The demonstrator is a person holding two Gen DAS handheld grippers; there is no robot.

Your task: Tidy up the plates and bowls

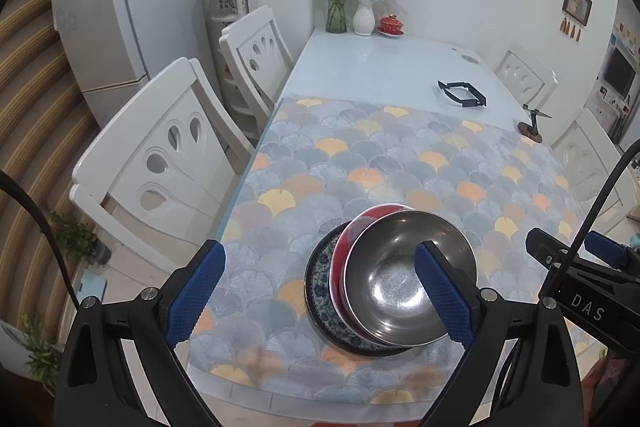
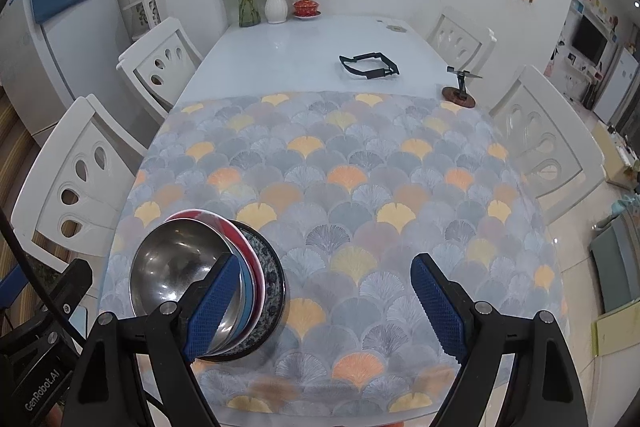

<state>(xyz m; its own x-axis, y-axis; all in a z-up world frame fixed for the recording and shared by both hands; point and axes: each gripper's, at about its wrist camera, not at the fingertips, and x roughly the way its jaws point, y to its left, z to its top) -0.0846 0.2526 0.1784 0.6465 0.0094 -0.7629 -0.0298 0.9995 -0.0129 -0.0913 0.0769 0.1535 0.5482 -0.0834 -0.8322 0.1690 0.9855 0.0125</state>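
Stack nested – steel bowl (image 1: pixel 404 279) tops red bowl (image 1: pixel 344 259), patterned plate (image 1: pixel 320 291) beneath, lower centre | left gripper (image 1: pixel 320 291) jaws wide, empty | right gripper (image 2: pixel 328 307) jaws wide, beside – looks finished

Both views are evenly and brightly lit by cool, diffuse indoor light, with only soft, faint shadows. The glossy white surface (image 1: pixel 384 67) shows mild sheen, and the steel bowl (image 1: pixel 400 275) carries small bright highlights. Fisheye distortion bends chairs and walls strongly near the edges, and black vignetting fills the corners. Focus is fairly sharp centrally, softer toward the rim.
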